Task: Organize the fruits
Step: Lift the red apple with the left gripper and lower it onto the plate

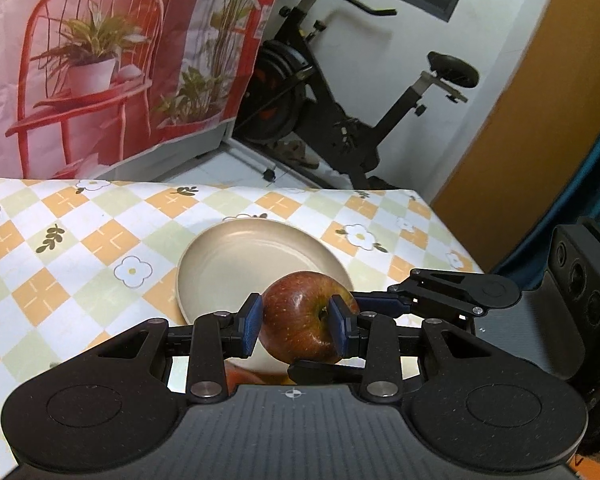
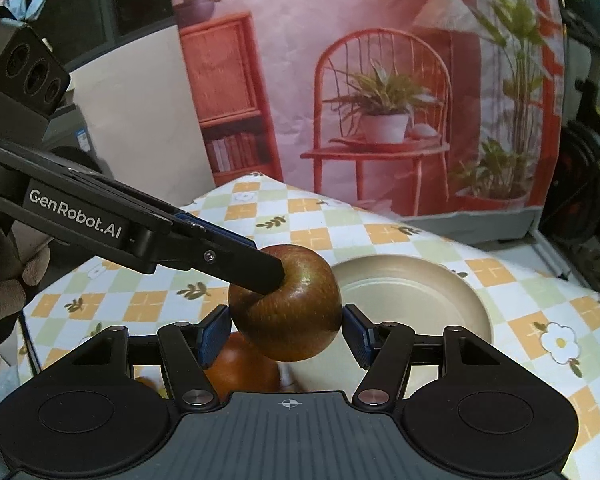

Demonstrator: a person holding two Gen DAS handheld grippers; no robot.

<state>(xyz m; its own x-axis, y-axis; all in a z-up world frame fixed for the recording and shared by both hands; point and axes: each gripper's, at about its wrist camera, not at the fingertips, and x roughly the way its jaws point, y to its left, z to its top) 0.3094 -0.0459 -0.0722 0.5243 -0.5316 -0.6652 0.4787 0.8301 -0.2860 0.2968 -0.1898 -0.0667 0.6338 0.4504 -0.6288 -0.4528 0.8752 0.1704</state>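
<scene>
A red-brown apple (image 1: 296,308) (image 2: 300,308) hangs just above the near rim of a beige plate (image 1: 236,256) (image 2: 416,292). My left gripper (image 1: 296,324) is shut on it, blue pads pressing its two sides. My right gripper (image 2: 286,334) also has its pads against the same apple from either side. In the left wrist view the right gripper's fingers (image 1: 380,303) reach in from the right, one behind and one under the fruit. In the right wrist view a left gripper finger (image 2: 256,270) lies across the apple's top.
Another reddish-orange fruit (image 2: 244,364) (image 1: 236,376) lies on the checkered flowered tablecloth (image 1: 80,264) under the grippers. A gloved hand (image 2: 4,284) holds the left gripper. Beyond the table's far edge stand an exercise bike (image 1: 340,120) and a printed backdrop (image 2: 380,100).
</scene>
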